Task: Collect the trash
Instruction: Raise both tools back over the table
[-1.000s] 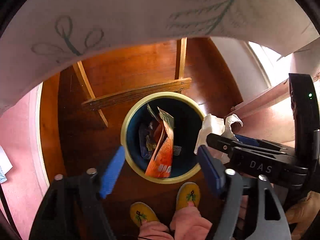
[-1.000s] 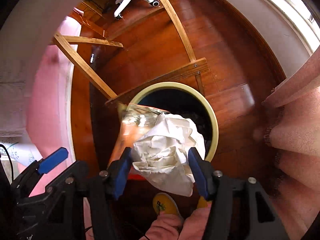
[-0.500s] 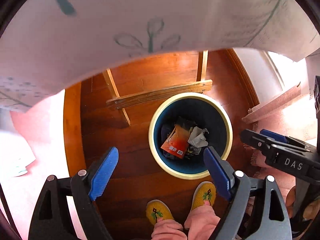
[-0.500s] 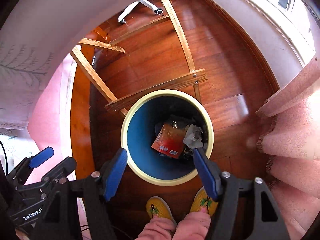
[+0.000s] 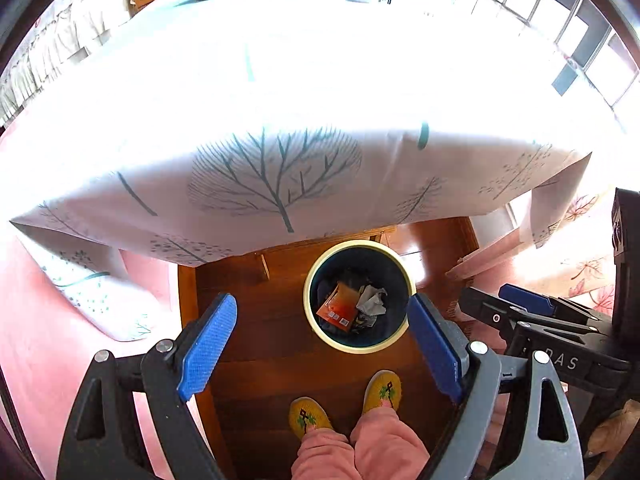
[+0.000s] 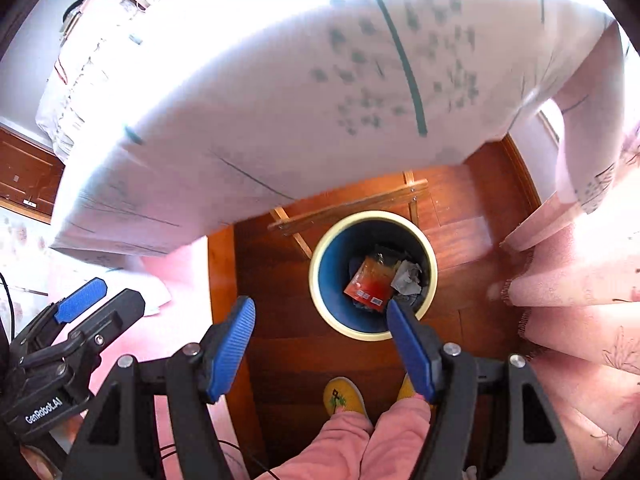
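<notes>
A round bin [image 5: 358,243] with a cream rim and dark blue inside stands on the wooden floor below both grippers. An orange wrapper [image 5: 338,304] and a crumpled white paper [image 5: 372,300] lie at its bottom among darker scraps. My left gripper [image 5: 321,302] hangs high above the bin, open, with nothing between its blue pads. In the right wrist view the bin [image 6: 372,216] holds the same wrapper [image 6: 370,280] and paper [image 6: 406,276]. My right gripper [image 6: 320,306] is open and empty too. Each gripper shows at the edge of the other's view.
A table under a white tree-print cloth [image 5: 280,140] overhangs the floor just beyond the bin, and its wooden frame [image 6: 348,208] touches the bin's far side. Pink fabric [image 6: 580,280] lies to the right. The person's yellow slippers [image 5: 382,388] stand just before the bin.
The right gripper let go of the white paper, which now lies in the bin. The orange wrapper fell flat inside. Both grippers rose well above the bin, bringing the tabletop into view.
</notes>
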